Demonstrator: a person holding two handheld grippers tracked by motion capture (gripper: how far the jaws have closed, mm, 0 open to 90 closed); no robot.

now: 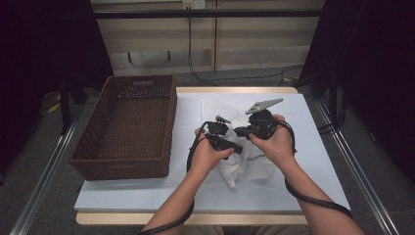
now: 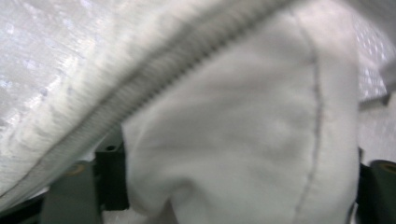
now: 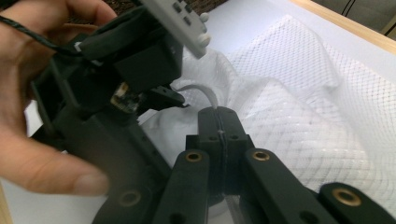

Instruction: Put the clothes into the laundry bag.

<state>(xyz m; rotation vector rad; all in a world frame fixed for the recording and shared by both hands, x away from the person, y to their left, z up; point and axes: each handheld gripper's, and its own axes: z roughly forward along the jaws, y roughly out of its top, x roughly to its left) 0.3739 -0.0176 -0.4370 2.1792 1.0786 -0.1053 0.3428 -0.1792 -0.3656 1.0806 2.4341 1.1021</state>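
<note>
White garment sits bunched on the bench, right of the wicker basket and partly on top of a white mesh bag spread flat beneath it. Both grippers work at the pile's near-centre.

Right gripper: jaws clenched together, pinching a thin white edge or cord of the fabric at their tips; clear in the right gripper view. In the high view it is level with the left gripper, the two almost touching.

Left gripper: its own view is close against soft white cloth with a stitched seam and a ribbed band crossing above; cloth lies between the jaw bases, so it appears to be grasping the garment, though the tips are hidden.

Progress, as judged: garment is gripped at two points and slightly gathered, not lifted clear of the bench. Basket holds nothing visible. Mesh bag looks flat; I cannot tell whether its opening is undone. Whether the garment is meant for bag or basket, that transfer is not yet done; the work looks early, at the grasp-and-arrange stage.
</note>
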